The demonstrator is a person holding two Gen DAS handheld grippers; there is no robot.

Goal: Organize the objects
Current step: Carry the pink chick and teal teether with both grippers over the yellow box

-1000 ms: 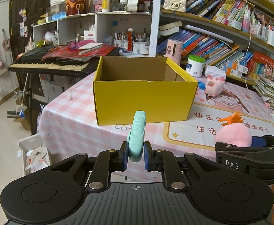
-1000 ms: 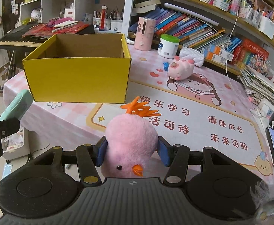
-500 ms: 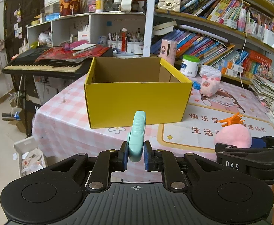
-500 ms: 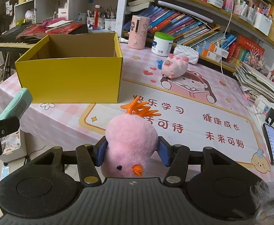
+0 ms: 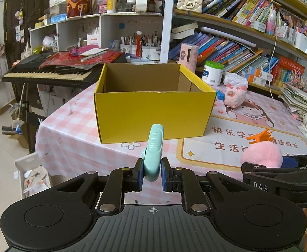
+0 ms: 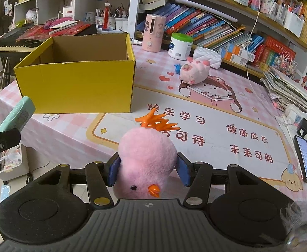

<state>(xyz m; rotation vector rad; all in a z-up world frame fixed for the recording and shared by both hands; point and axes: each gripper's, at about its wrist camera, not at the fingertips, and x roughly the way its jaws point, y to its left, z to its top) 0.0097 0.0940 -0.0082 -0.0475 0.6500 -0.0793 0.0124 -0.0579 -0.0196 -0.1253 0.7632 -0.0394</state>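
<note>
1. Mint-green clip (image 5: 153, 151), maybe a hair clip, is clamped upright in the left gripper (image 5: 151, 175), hovering off the table's front edge (image 5: 73, 138).
2. Right gripper (image 6: 147, 169) is squeezing a pink plush chick (image 6: 147, 157), orange crest pointing away.
3. Yellow cardboard box (image 5: 153, 113) sits open near the table's front-left corner, plush pig (image 6: 195, 72) lying well behind it.

One yellow box (image 5: 153, 113) stands near the table's (image 6: 195, 96) left edge. Two plush toys: a pink chick (image 6: 146, 166) and a pink pig (image 6: 194, 72). One mint clip (image 5: 153, 151), one white jar (image 6: 179, 46), one pink bottle (image 6: 154, 32), one phone (image 6: 305, 158) at the right edge.
</note>
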